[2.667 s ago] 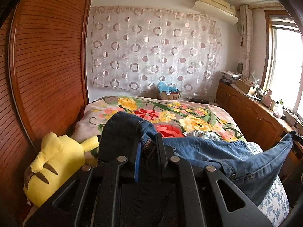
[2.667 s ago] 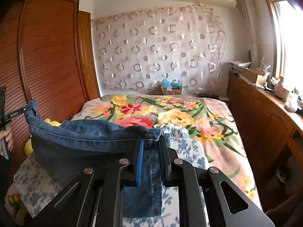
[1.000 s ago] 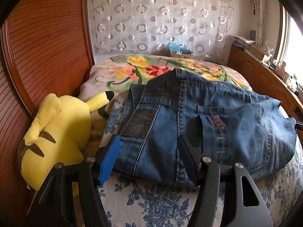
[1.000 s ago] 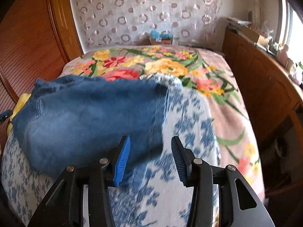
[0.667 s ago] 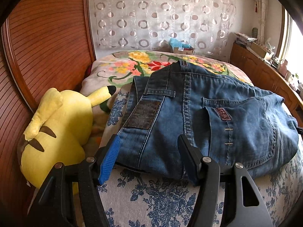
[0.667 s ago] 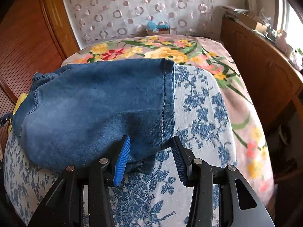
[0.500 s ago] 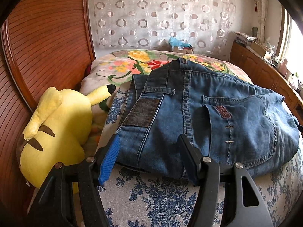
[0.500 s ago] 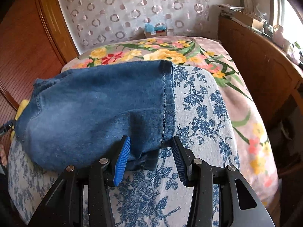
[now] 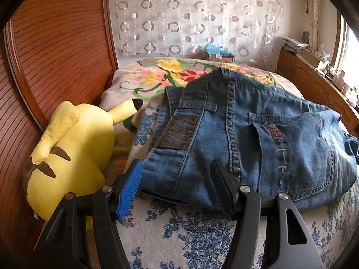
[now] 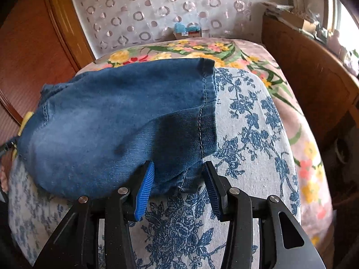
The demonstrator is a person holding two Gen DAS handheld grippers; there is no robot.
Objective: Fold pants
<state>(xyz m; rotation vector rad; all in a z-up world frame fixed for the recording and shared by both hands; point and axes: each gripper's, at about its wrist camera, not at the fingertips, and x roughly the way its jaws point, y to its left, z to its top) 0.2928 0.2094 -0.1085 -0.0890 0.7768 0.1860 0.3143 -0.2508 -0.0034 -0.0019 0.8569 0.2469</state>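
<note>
While the jeans (image 9: 258, 139) lie folded on the blue-flowered sheet (image 9: 193, 231) of the bed, both sets of jaws stand apart and grip nothing. In the left wrist view the left gripper (image 9: 177, 188) points down at the near edge of the denim: the waistband end with its dark leather patch (image 9: 178, 132) lies straight ahead between the jaws, the blue-padded finger just outside the fabric's left corner, the black finger over the cloth near the centre seam. A back pocket with a small red label (image 9: 274, 132) sits ahead and to the right of the jaws. Whether the finger touches the fabric cannot be told. To the left of the jaws a yellow plush toy (image 9: 71, 148) leans against the wooden headboard (image 9: 56, 51).

In the right wrist view the right gripper (image 10: 178, 183) is set at the hem end of the same jeans (image 10: 116, 123). The lower hem corner lies in the gap between the two blue ribbed pads, which do not press on it. The stitched hem runs away from the jaws, ahead and slightly right. Bare flowered sheet (image 10: 246, 134) shows to the right of the jaws, a bright floral blanket (image 10: 224, 49) lies farther ahead, and a circle-patterned curtain (image 10: 168, 4) hangs beyond.
</note>
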